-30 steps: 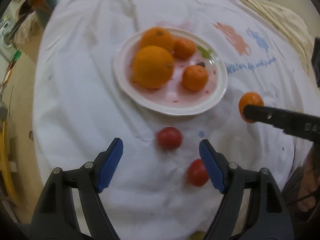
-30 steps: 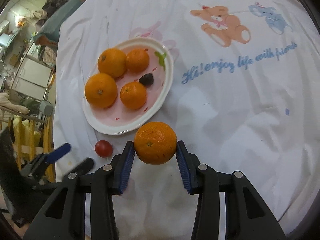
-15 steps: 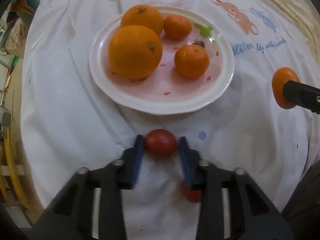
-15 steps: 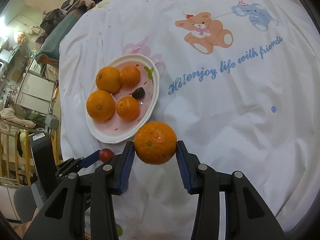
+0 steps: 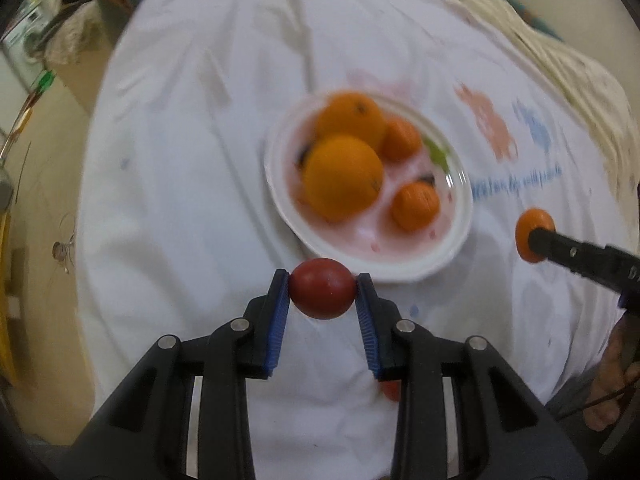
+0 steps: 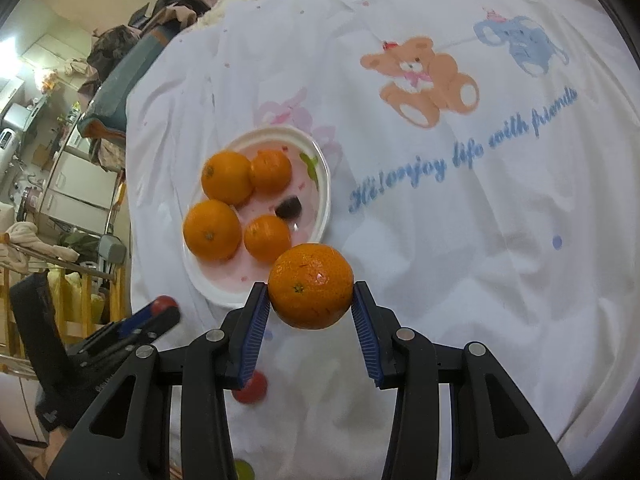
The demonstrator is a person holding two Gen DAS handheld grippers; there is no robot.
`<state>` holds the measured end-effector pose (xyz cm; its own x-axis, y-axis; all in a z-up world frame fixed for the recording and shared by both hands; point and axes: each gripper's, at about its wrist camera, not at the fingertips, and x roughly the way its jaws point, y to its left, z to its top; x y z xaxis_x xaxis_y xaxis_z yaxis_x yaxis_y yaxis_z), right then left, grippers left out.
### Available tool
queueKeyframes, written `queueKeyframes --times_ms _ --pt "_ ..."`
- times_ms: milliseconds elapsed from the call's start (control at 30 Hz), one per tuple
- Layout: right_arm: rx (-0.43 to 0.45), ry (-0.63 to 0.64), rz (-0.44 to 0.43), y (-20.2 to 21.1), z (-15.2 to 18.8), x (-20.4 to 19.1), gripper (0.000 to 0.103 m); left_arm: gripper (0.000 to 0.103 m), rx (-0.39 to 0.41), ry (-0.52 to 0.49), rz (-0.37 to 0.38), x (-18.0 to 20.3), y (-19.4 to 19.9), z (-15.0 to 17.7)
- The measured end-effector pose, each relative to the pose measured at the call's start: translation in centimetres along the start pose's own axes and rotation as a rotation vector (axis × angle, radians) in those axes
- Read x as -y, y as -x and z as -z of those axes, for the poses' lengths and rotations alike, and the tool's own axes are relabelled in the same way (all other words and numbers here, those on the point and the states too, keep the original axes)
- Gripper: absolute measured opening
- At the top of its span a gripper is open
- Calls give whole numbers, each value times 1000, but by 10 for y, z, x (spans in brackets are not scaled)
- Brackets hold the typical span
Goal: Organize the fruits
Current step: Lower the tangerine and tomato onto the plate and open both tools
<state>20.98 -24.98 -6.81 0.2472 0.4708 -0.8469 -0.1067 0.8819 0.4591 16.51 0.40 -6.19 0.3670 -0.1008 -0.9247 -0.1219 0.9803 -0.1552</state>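
My left gripper (image 5: 322,294) is shut on a red tomato (image 5: 322,293) and holds it above the cloth, just in front of the white plate (image 5: 460,216). The plate holds several oranges (image 5: 343,178). My right gripper (image 6: 309,294) is shut on an orange (image 6: 310,285), held above the cloth near the plate's (image 6: 325,196) front edge. This orange also shows in the left wrist view (image 5: 532,229) at the right. A second red tomato (image 6: 251,389) lies on the cloth, partly hidden behind a right finger.
A white cloth (image 6: 460,240) with a bear print (image 6: 424,80) and blue lettering covers the table. A small dark fruit (image 6: 289,207) lies on the plate. A green thing (image 6: 243,469) shows at the bottom edge. Room clutter stands at the far left (image 6: 60,160).
My left gripper has lifted the red tomato off the cloth and pulled back from the plate. My right gripper still holds the orange and has moved closer to the plate.
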Motion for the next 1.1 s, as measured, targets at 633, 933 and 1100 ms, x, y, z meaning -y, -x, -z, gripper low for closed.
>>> queueKeyframes --times_ms 633,933,1100 --pt "-43 54 -2 -65 -60 -7 45 29 -86 -54 35 40 -51 -24" --pt "-68 98 -2 -84 -68 -19 46 30 -92 -43 37 40 -57 -26" --pt "-82 114 11 -86 -66 -22 47 30 -88 -39 57 43 -56 -26"
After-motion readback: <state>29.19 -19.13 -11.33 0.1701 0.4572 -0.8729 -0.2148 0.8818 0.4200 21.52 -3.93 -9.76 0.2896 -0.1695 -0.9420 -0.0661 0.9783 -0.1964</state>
